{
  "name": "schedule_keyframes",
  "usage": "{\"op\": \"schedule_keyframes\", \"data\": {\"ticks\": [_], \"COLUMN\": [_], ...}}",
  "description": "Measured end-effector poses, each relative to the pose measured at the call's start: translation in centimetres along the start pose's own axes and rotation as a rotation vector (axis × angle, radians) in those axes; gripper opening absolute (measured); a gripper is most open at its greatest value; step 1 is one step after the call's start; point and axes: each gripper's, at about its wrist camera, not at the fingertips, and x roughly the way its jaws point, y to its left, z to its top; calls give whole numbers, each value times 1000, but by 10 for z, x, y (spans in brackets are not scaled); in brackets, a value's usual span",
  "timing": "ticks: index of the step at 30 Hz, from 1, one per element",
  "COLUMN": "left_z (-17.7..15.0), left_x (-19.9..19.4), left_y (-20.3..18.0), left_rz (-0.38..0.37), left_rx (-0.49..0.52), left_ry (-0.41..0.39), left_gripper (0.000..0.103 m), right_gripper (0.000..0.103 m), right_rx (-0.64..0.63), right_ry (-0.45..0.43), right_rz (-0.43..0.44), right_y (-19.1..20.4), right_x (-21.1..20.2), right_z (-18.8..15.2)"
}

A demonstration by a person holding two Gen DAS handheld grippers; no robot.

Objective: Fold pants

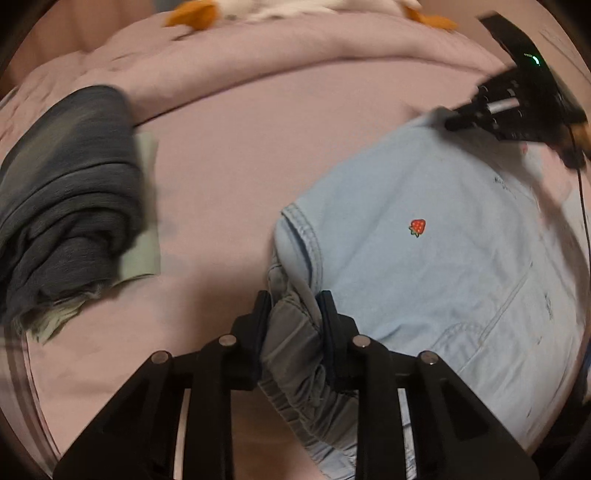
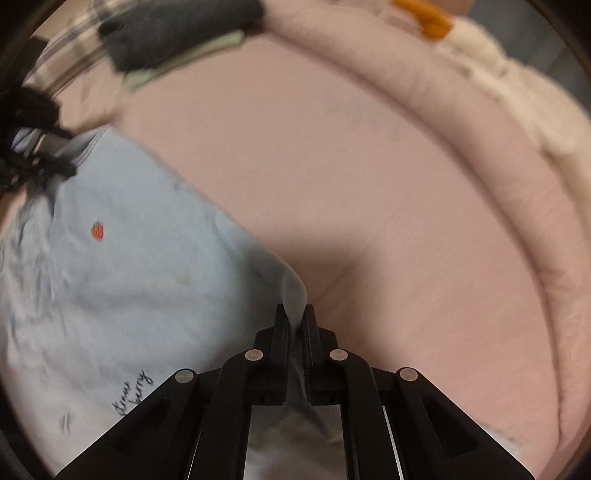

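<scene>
Light blue denim pants (image 1: 424,258) with a small strawberry patch lie on a pink bed sheet (image 1: 240,166). My left gripper (image 1: 293,306) is shut on the bunched elastic waistband at the pants' near left corner. My right gripper (image 2: 295,317) is shut on a pinched corner of the pants (image 2: 129,277), lifted a little off the sheet. Each gripper shows in the other's view: the right one at the pants' far right corner (image 1: 458,120), the left one at the far left edge (image 2: 55,162). The frames are motion-blurred.
A pile of dark grey and pale green folded clothes (image 1: 70,206) lies at the left, also in the right wrist view (image 2: 173,33). A rolled pink duvet (image 2: 480,166) borders the sheet. A white and orange plush toy (image 1: 229,9) lies beyond it.
</scene>
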Motion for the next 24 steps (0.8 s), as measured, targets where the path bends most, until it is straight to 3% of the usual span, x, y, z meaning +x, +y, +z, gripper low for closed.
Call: {"op": "schedule_keyframes", "data": {"ticks": [1,3,4,6,8,9,10,12,16,17,19,20,21,22,23,24], "left_z": [-2,-7,-7,-7,-14,-16,-16,-14,-14,-16,-18,-17,-17,-16,-20,-20], "left_x": [3,5,2,-8,-18,-19,-16,-6,14,16,14,11,8,3,-6,-14], "left_y": [3,4,6,15,18,19,22,27,25,22,14,11,9,6,1,-3], "left_rz": [-18,27,42,30,46,57,52,15,-98,-121,-97,-93,-78,-55,-39,-15], "left_rx": [3,35,41,20,-1,-7,-8,-7,7,16,56,63,67,72,75,84], "left_ry": [23,35,38,10,-25,-33,-23,21,100,110,100,95,87,73,58,36], "left_gripper": [28,46,51,71,80,81,81,80,71,58,53,44,38,35,28,26], "right_gripper": [7,7,7,7,10,17,23,53,56,56,56,56,47,38,17,13], "right_rx": [21,59,53,7,21,38,59,86,106,117,155,171,173,159,137,113], "right_ry": [-24,24,53,52,24,13,11,27,78,76,56,53,49,43,34,26], "right_rz": [-24,-7,-6,-34,-19,-3,3,-26,13,23,48,64,70,76,73,36], "right_y": [-1,-2,2,12,9,3,-4,-14,-16,-28,-33,-34,-38,-35,-28,-23], "right_x": [0,15,24,28,20,18,16,17,36,50,52,52,52,50,47,46], "right_z": [5,8,7,4,4,3,3,5,0,8,4,3,-4,-5,-7,-7]}}
